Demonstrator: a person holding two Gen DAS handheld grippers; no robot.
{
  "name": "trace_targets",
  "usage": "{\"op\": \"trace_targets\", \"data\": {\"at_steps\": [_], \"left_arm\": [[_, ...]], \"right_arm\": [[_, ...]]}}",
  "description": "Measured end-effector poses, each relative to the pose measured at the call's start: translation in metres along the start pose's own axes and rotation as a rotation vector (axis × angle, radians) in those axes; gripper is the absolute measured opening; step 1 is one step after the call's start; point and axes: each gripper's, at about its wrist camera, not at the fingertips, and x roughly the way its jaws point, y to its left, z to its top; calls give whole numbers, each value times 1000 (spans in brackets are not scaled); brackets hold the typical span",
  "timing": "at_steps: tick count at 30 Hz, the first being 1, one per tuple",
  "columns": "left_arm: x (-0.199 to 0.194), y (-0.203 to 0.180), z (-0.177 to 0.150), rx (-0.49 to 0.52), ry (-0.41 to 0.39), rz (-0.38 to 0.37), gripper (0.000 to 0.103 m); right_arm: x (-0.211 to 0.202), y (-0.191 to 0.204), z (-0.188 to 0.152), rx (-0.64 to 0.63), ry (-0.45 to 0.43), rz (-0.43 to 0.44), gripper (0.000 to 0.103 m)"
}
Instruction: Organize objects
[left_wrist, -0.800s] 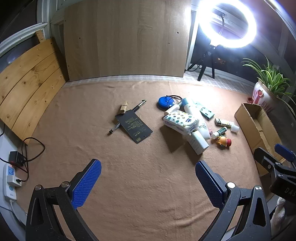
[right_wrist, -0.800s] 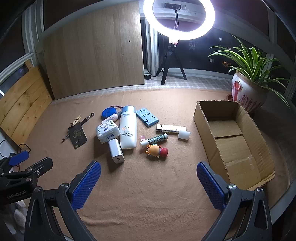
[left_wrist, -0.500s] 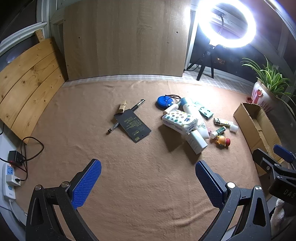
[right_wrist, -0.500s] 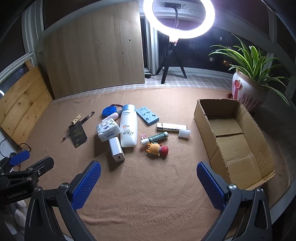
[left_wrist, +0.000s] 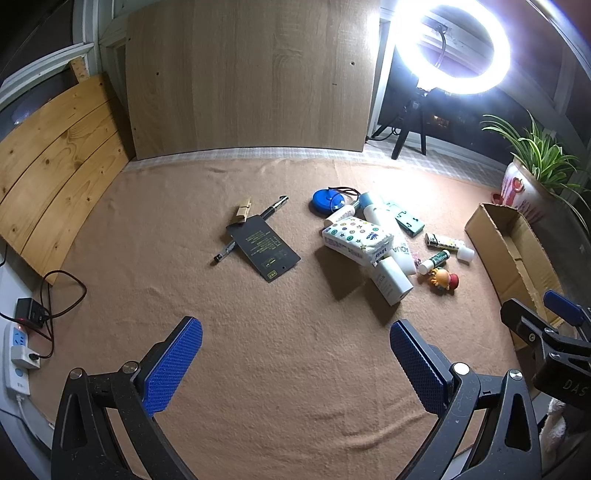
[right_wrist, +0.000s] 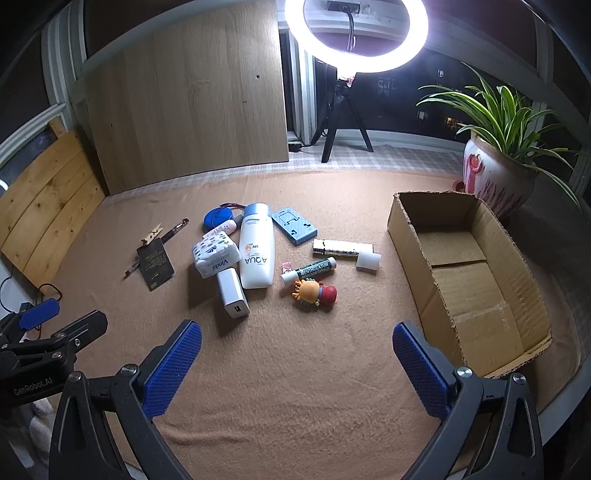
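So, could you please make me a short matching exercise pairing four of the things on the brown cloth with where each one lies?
Things:
1. power bank
2. cardboard box
3. wooden clothespin
4. toy figure

Places:
A. far left, next to the pen
B. right side of the cloth, standing open, nothing in it
C. just below the green lip balm tube
D. below the tissue pack, nearest the left blue pad

Pairs: 1-D, 2-B, 3-A, 4-C

Pen (left_wrist: 251, 229) partly under black card (left_wrist: 264, 248)
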Motion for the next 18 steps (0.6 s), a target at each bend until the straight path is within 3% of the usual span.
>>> {"op": "trace_targets", "data": {"at_steps": [18], "left_arm": [[3,-2,0,-2,4,-1,103]], "right_arm": [[3,1,-3,-5,14,1,102]]}}
